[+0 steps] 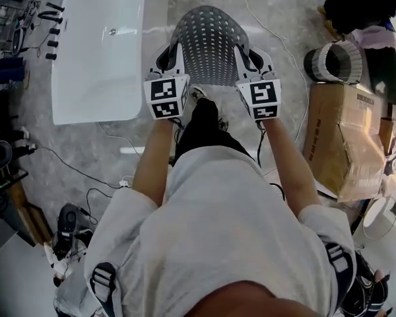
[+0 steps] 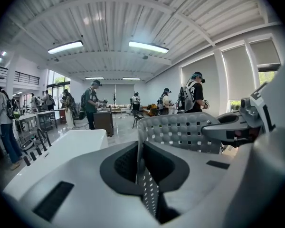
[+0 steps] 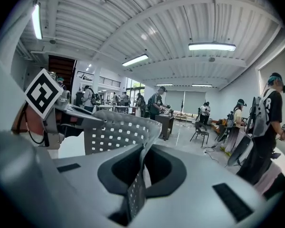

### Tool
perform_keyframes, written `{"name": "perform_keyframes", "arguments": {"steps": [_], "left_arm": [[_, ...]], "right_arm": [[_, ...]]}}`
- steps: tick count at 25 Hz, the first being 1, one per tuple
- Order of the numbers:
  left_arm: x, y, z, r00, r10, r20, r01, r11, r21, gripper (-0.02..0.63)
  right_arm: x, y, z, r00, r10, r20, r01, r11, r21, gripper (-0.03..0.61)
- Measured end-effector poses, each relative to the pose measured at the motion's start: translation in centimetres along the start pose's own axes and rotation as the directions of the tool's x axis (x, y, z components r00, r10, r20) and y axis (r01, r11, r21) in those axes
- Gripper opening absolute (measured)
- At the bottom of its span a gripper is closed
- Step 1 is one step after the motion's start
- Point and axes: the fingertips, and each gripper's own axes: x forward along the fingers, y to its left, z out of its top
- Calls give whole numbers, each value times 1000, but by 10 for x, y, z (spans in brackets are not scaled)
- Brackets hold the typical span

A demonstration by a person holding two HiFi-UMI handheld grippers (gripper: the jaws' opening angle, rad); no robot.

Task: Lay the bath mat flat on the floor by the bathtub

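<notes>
Grey perforated bath mat (image 1: 208,45) is not yet laid: it hangs curved between the two claws, above the floor (image 1: 270,18). Left claw (image 1: 167,57) and right claw (image 1: 253,58) are each clamped on one near corner of it. A white bathtub (image 1: 99,51) lies just left of the left claw. Lowering and flattening are left to do, I judge. Count: one mat, two claws, one bathtub.

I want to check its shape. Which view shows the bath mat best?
The head view: the grey perforated bath mat spreads nearly whole between the left gripper and right gripper. Each gripper view shows only the pinched edge and part of the sheet.
</notes>
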Motion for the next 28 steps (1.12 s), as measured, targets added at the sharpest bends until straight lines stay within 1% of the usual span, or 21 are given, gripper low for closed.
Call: {"name": "perform_keyframes", "arguments": {"steps": [7,9,12,14,17,21,23,26,28], "left_arm": [[46,52,-28,997,21,-77,-24,999,-36,23],[62,65,-35,996,11,-91,-15,999,-41,23],[84,88,-41,994,-28,-103,25,999,-30,23],[100,105,-41,993,-47,-106,44,998,-33,23],[121,123,-37,993,-52,-104,47,998,-45,23],[140,138,-30,994,-56,-94,50,997,-64,23],[153,146,-27,994,-65,-91,60,996,-61,23],[176,157,-30,992,-73,-99,68,996,-55,23],[186,160,-42,990,-79,-121,71,995,-75,23]], "right_arm": [[71,13,-16,994,66,-91,-67,998,-2,18],[92,12,-21,989,76,-127,-76,997,5,18],[124,10,-24,980,97,-172,-98,995,7,18],[146,1,-23,976,97,-194,-100,995,-8,18],[169,-13,-18,975,82,-209,-87,996,-14,18],[189,-15,-9,974,90,-210,-100,994,-37,18],[202,-19,-7,973,90,-212,-100,994,-35,18],[227,-26,-14,972,76,-223,-86,996,-37,18],[238,-26,-27,966,73,-247,-86,996,-39,18]]}}
